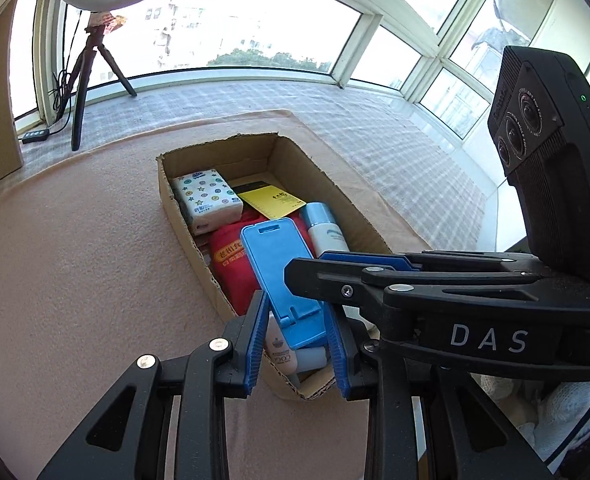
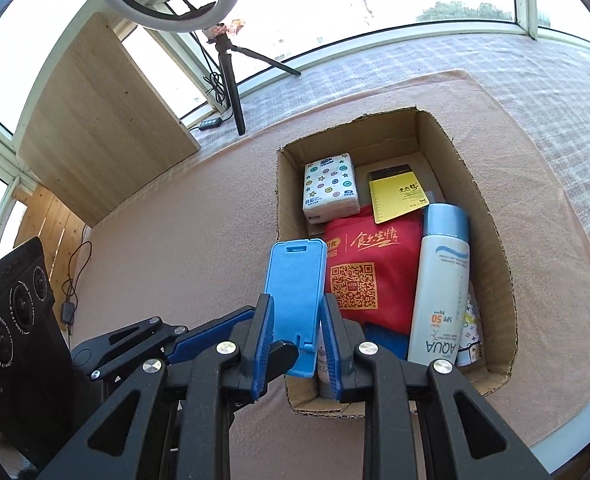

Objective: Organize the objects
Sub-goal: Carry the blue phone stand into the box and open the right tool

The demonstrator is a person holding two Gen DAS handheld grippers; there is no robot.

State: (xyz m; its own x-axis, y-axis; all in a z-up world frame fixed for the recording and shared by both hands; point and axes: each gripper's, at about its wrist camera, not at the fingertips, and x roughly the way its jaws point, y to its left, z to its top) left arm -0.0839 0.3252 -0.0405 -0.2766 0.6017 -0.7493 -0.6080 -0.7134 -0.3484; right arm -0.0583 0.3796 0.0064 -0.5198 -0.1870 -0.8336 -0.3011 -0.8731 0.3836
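Blue plastic, a phone stand (image 2: 293, 300), sits pinched between my right gripper (image 2: 295, 344) fingers at its lower end. Its long axis points away from me, over the near left corner of the cardboard box (image 2: 491, 208). My left gripper (image 1: 297, 344) frames the stand too; whether it presses, I cannot tell. Farther in the box lie a red bag (image 2: 379, 272) and a sunscreen bottle (image 2: 439, 280).

A blue plastic phone stand (image 2: 294, 292) is held tilted at lower centre of the frame, over the near end of an open cardboard box (image 2: 491, 216). Inside — a star-printed tissue pack (image 2: 329, 188) at the far end, a yellow notepad (image 2: 397, 194), a red bag (image 2: 375, 276), and a white-and-blue sunscreen bottle (image 2: 441, 284) lying along the right wall.
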